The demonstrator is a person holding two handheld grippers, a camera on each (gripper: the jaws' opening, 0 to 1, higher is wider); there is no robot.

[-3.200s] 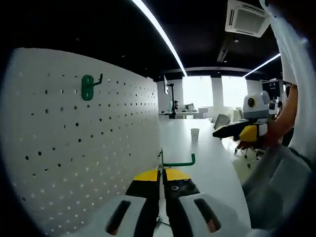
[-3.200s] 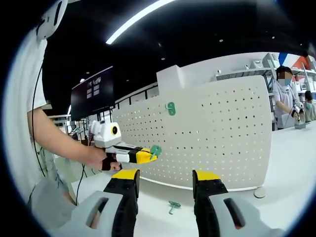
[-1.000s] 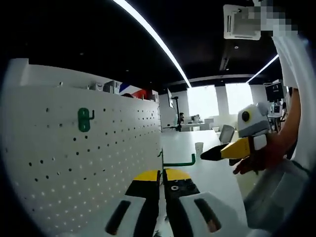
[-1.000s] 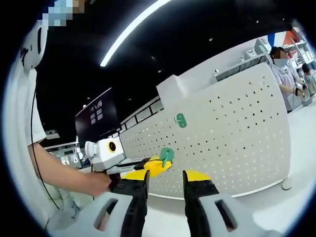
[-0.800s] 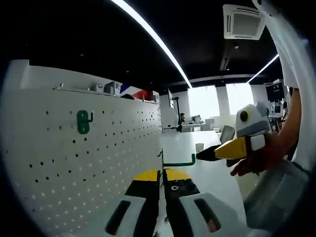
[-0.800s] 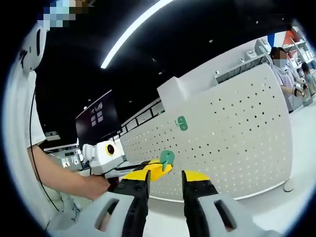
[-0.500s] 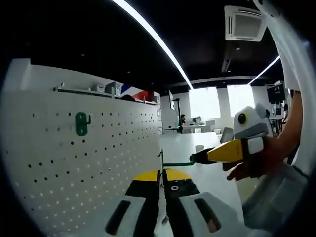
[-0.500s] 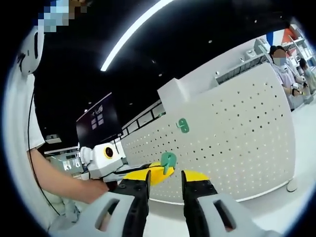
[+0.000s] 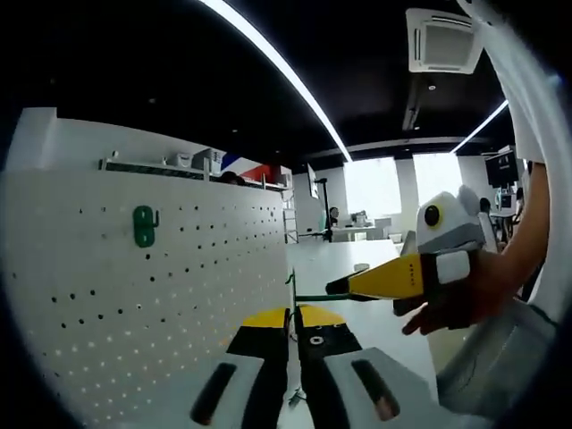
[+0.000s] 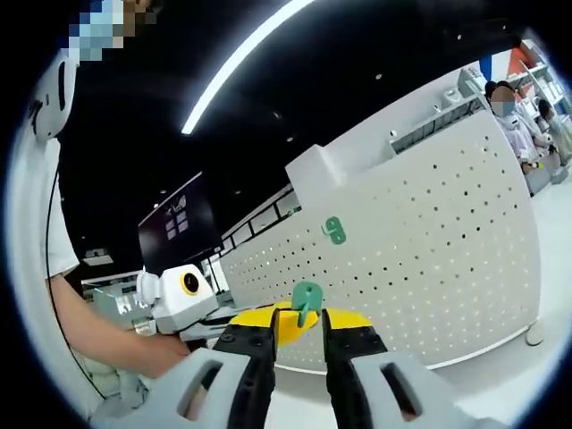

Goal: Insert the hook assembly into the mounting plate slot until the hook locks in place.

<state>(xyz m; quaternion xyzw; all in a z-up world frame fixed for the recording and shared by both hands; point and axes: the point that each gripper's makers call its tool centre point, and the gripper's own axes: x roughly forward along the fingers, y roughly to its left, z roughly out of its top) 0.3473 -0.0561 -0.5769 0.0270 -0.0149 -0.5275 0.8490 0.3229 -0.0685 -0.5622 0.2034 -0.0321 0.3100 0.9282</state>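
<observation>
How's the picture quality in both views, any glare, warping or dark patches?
Left gripper view: windows blow out white, the ceiling is near black, and the white perforated pegboard bows from fisheye. Right gripper view: the ceiling light strip glares, the pegboard curves, and the small green plastic hook stays sharp.

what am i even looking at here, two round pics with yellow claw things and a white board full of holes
A person holds a handheld two-jaw gripper in each hand; each round picture comes from a camera riding on one gripper. In the left gripper view, the left gripper is shut on a green hook, and the right gripper comes in beside it. In the right gripper view, the right gripper looks nearly shut just below the hook's green plate. The white pegboard stands upright, with another green hook already mounted.
</observation>
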